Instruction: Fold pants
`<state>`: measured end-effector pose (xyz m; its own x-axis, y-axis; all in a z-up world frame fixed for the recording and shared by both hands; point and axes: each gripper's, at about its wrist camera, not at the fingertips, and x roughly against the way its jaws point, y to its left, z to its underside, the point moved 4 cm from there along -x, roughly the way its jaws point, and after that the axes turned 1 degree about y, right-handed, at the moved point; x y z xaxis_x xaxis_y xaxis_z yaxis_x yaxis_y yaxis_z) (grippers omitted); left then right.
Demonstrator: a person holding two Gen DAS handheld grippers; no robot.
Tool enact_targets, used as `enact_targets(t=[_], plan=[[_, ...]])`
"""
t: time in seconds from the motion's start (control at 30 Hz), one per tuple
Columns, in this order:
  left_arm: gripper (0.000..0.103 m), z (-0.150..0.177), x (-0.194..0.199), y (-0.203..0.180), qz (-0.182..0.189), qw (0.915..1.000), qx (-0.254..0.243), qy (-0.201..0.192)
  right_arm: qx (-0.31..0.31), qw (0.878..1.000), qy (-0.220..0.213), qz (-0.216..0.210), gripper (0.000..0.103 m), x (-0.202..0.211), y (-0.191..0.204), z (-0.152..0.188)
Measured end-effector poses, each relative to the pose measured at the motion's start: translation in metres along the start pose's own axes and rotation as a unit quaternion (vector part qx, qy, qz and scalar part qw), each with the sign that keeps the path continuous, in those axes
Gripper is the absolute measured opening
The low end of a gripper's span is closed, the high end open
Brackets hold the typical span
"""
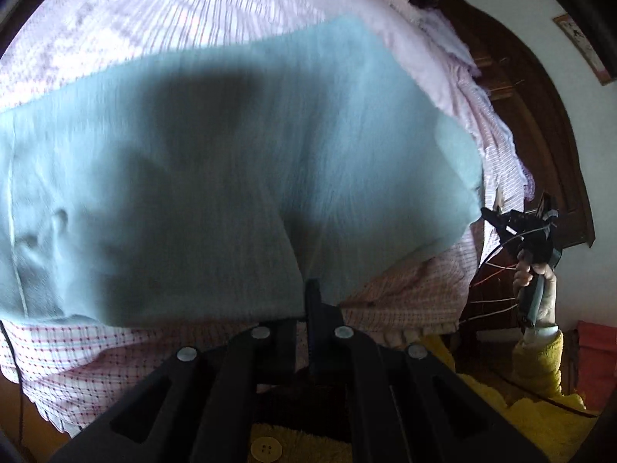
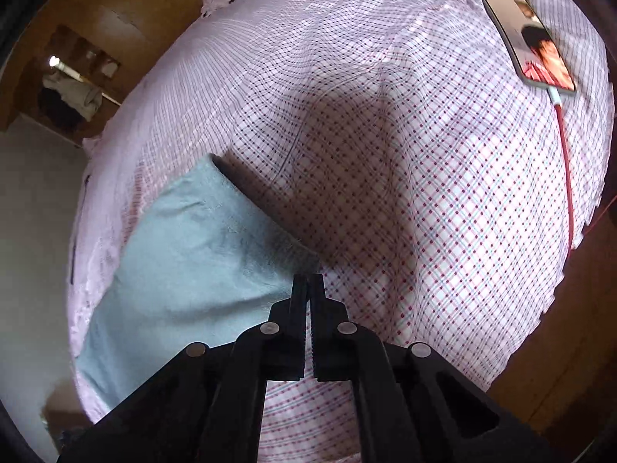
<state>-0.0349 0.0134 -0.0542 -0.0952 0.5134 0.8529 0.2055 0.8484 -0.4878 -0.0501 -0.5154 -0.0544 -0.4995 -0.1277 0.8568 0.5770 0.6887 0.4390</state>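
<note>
**Now: both grippers pinching the pants**

Pale blue pants (image 1: 231, 177) spread across the checked bed (image 2: 424, 193), reaching its near edge. Left gripper (image 1: 308, 289) clenched on the cloth's near hem. Right gripper (image 2: 307, 281) clamped at a pants corner. Phone (image 2: 528, 38) near the bed's far corner.

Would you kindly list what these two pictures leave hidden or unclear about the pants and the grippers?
- Left wrist view: the pants run past the left edge, so their full length is cut off.
- Left wrist view: the left gripper is shut at the hem; cloth and shadow hide how much it pinches.
- Right wrist view: the right gripper is shut at the pants' corner; its black fingers hide any pinched cloth.
- Right wrist view: the phone screen is too small to read.
</note>
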Motion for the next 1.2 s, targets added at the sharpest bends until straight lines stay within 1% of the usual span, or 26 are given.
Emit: enact_targets(t=[0.1, 0.17, 0.2, 0.23, 0.27, 0.33, 0.4, 0.47, 0.5, 0.57, 0.63, 0.73, 0.8, 0.9, 1.0, 1.07, 1.13, 1.2], plan=[[0.005, 0.003, -0.008, 0.007, -0.005, 0.9998, 0.012, 0.017, 0.02, 1.0, -0.005, 0.015, 0.0, -0.003, 0.009, 0.0], [0.005, 0.003, -0.007, 0.01, -0.016, 0.9996, 0.014, 0.02, 0.035, 0.999, -0.006, 0.025, 0.0, -0.004, 0.015, 0.0], [0.008, 0.002, -0.004, 0.011, -0.023, 0.9995, 0.014, 0.017, 0.046, 0.998, -0.009, 0.032, 0.0, -0.002, 0.017, 0.002], [0.015, 0.003, 0.0, 0.012, -0.028, 0.9995, 0.013, 0.01, 0.052, 0.998, -0.012, 0.035, 0.0, -0.001, 0.021, 0.004], [0.019, 0.004, 0.005, 0.014, -0.032, 0.9994, 0.012, 0.003, 0.059, 0.997, -0.015, 0.041, 0.001, 0.002, 0.023, 0.004], [0.032, 0.005, 0.02, 0.018, -0.045, 0.9988, 0.011, -0.018, 0.084, 0.994, -0.028, 0.062, 0.005, 0.01, 0.03, 0.007], [0.035, 0.006, 0.031, 0.023, -0.058, 0.9977, 0.012, -0.032, 0.109, 0.99, -0.042, 0.084, 0.009, 0.02, 0.038, 0.009], [0.036, 0.008, 0.043, 0.034, -0.069, 0.9964, 0.021, -0.045, 0.129, 0.986, -0.054, 0.094, 0.016, 0.029, 0.046, 0.013], [0.037, 0.01, 0.051, 0.043, -0.074, 0.9952, 0.034, -0.055, 0.139, 0.984, -0.058, 0.094, 0.017, 0.033, 0.05, 0.016], [0.038, 0.013, 0.058, 0.056, -0.082, 0.9926, 0.056, -0.07, 0.153, 0.984, -0.054, 0.077, 0.022, 0.039, 0.06, 0.025], [0.04, 0.015, 0.065, 0.071, -0.098, 0.9885, 0.079, -0.084, 0.162, 0.985, -0.034, 0.05, 0.023, 0.037, 0.069, 0.038], [0.04, 0.02, 0.072, 0.095, -0.124, 0.981, 0.112, -0.099, 0.163, 0.986, -0.005, 0.024, 0.023, 0.027, 0.078, 0.054], [0.04, 0.023, 0.077, 0.105, -0.136, 0.977, 0.123, -0.11, 0.162, 0.987, 0.014, 0.003, 0.023, 0.017, 0.082, 0.066], [0.04, 0.023, 0.081, 0.115, -0.152, 0.9715, 0.128, -0.129, 0.16, 0.986, 0.03, -0.019, 0.023, 0.005, 0.09, 0.08], [0.04, 0.017, 0.083, 0.122, -0.157, 0.97, 0.129, -0.133, 0.151, 0.987, 0.041, -0.038, 0.023, -0.002, 0.094, 0.091], [0.041, 0.013, 0.079, 0.121, -0.154, 0.9703, 0.127, -0.136, 0.144, 0.988, 0.044, -0.047, 0.023, -0.004, 0.093, 0.095], [0.047, 0.008, 0.074, 0.12, -0.148, 0.9714, 0.121, -0.14, 0.134, 0.989, 0.046, -0.049, 0.023, -0.005, 0.091, 0.094], [0.048, 0.001, 0.067, 0.119, -0.15, 0.9717, 0.112, -0.144, 0.12, 0.99, 0.046, -0.052, 0.024, -0.005, 0.087, 0.093]])
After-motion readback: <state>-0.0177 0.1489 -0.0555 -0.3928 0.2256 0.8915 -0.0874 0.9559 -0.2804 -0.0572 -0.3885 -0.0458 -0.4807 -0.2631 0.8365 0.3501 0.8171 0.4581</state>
